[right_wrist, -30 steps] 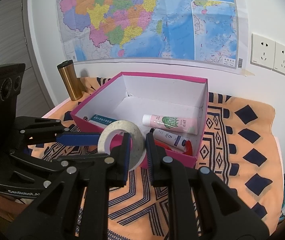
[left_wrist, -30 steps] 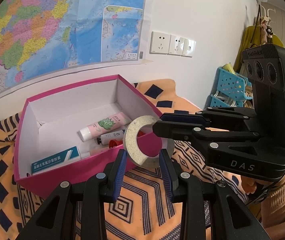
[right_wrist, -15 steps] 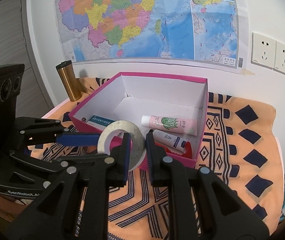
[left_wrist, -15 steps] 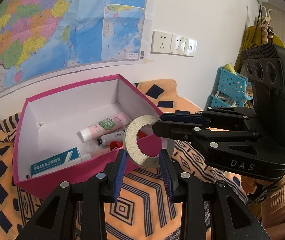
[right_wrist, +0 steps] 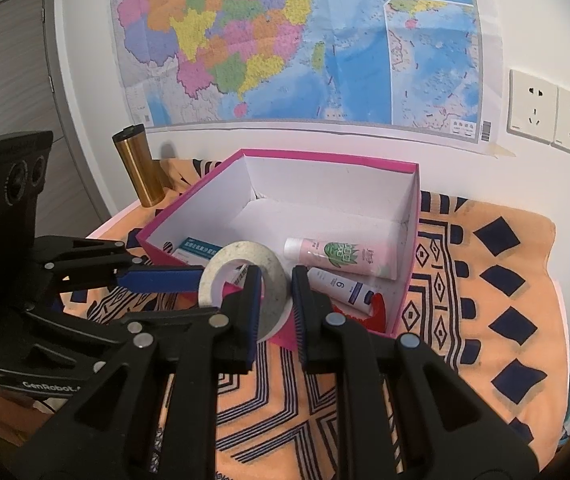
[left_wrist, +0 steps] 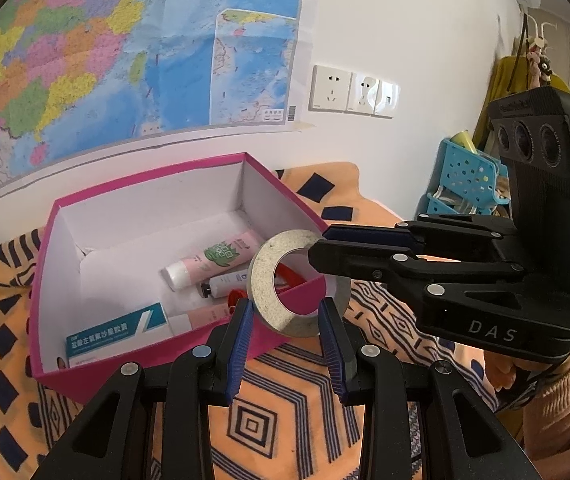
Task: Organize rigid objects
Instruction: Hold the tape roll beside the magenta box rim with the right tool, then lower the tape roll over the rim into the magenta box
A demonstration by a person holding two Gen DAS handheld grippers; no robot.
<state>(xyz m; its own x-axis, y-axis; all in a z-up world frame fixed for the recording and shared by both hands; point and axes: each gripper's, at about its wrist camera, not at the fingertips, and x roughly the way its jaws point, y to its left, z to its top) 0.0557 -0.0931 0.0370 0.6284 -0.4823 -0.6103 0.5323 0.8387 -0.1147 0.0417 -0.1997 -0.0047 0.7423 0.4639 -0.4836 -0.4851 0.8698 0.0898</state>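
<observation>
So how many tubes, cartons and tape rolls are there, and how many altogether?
Tubes seen clearly: 2, a pink tube and a white tube
Cartons: 1, the blue-and-white carton
Tape rolls: 1, the tape roll
Total: 4, plus a red thing and a peach thing too hidden to name

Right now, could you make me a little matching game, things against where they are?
Things:
1. tape roll
2. pink tube
3. gold flask
4. blue basket

Places:
a. standing beside the pink box
b. lying inside the pink box
c. gripped by both grippers
d. off the table's far end

Pairs: 1-c, 2-b, 3-a, 4-d
</observation>
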